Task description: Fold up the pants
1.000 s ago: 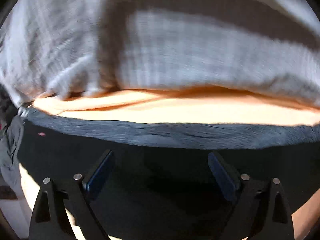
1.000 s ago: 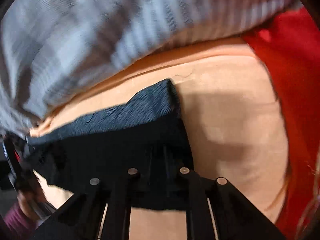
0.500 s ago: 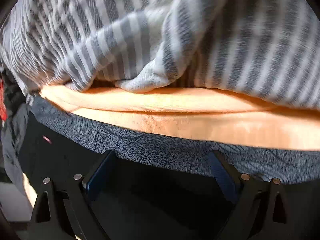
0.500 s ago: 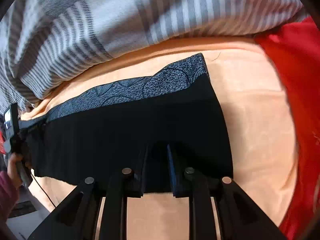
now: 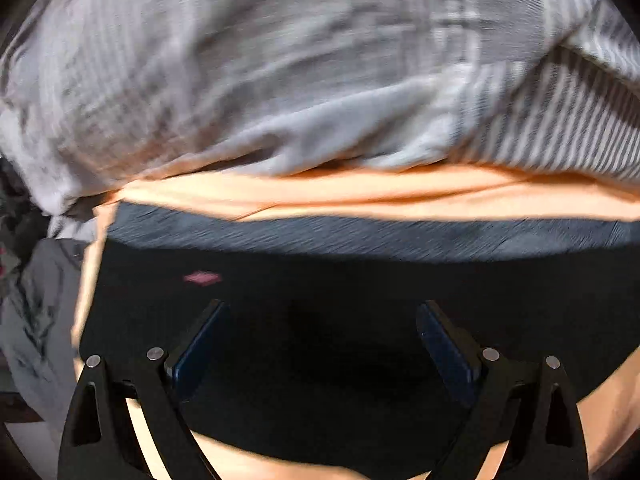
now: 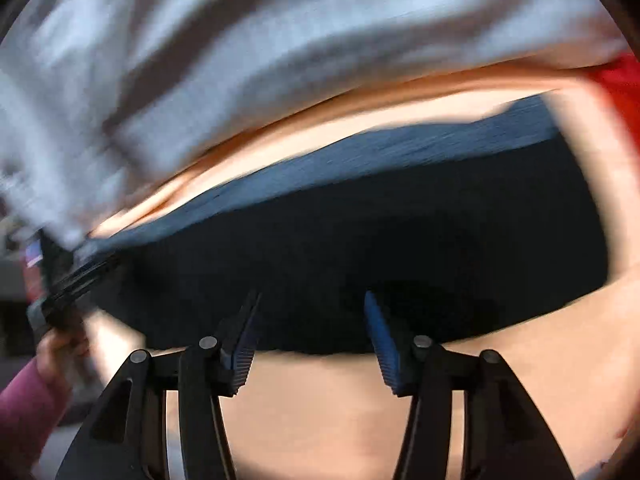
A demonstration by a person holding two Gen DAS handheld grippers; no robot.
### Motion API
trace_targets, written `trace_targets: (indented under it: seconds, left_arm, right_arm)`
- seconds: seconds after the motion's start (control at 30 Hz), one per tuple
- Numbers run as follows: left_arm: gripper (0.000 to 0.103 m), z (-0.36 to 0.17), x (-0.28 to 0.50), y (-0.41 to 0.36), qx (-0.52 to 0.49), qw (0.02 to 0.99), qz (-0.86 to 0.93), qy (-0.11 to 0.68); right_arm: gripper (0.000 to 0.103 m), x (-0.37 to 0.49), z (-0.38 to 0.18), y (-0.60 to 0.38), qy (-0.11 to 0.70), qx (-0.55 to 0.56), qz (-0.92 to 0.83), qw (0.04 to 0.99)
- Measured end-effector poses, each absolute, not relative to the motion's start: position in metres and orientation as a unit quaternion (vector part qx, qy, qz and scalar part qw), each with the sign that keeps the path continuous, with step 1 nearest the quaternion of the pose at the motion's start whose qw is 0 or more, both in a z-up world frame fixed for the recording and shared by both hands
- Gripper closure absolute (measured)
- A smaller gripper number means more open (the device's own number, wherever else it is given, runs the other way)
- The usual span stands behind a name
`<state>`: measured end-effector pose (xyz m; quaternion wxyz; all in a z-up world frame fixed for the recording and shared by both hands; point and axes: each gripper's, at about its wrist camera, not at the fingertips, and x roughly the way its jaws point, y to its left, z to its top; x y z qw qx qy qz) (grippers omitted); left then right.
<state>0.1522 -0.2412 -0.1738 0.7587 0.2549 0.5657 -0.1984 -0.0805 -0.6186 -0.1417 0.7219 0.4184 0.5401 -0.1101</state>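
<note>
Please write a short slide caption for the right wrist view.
Open right gripper over black pants on an orange sheet.

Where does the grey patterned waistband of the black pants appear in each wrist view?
Left wrist: the waistband crosses the middle as a level strip.
Right wrist: the waistband rises from lower left to upper right.
Shared landmark: the orange sheet directly beyond it.

A striped grey blanket bunches over a warmly lit orange sheet.
</note>
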Motion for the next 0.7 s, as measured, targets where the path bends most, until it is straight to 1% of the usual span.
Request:
trace_targets:
  seconds: [0.1,0.23,0.27,0.33,0.43,0.53,0.63,0.67,0.7]
  left_arm:
    - [0.008,-0.18,0.172,-0.193,0.266,0.762,-0.174,0.563]
    - [0.007,-0.218,0.188,-0.132,0.284,0.756,-0.126,0.576]
    - [0.002,-0.225,0.195,-0.122,0.268,0.757,-0.134,0.581]
    - [0.0,-0.227,0.197,-0.109,0.224,0.763,-0.143,0.59]
    - [0.0,-0.223,0.195,-0.108,0.228,0.766,-0.153,0.582]
    - [0.0,-0.212,0.175,-0.121,0.226,0.768,-0.16,0.577]
    - [0.0,-0.216,0.182,-0.116,0.22,0.768,-0.166,0.578]
    - [0.0,-0.216,0.183,-0.115,0.221,0.767,-0.166,0.579]
    - [0.0,-0.218,0.187,-0.118,0.222,0.767,-0.166,0.579]
  right_arm:
    - [0.047,-0.053,-0.152,-0.545,0.523,0.484,-0.011,0.701]
    - [0.047,-0.01,-0.184,-0.452,0.509,0.52,0.064,0.683]
    - [0.047,-0.001,-0.191,-0.435,0.503,0.529,0.076,0.679]
    - [0.047,0.016,-0.21,-0.402,0.501,0.539,0.088,0.671]
    - [0.047,0.026,-0.225,-0.383,0.51,0.537,0.088,0.666]
    - [0.048,0.035,-0.228,-0.372,0.5,0.535,0.075,0.677]
    - [0.048,0.049,-0.231,-0.371,0.487,0.547,0.061,0.679]
    - [0.049,0.05,-0.232,-0.373,0.485,0.551,0.058,0.677]
    - [0.057,0.052,-0.232,-0.373,0.485,0.554,0.054,0.675]
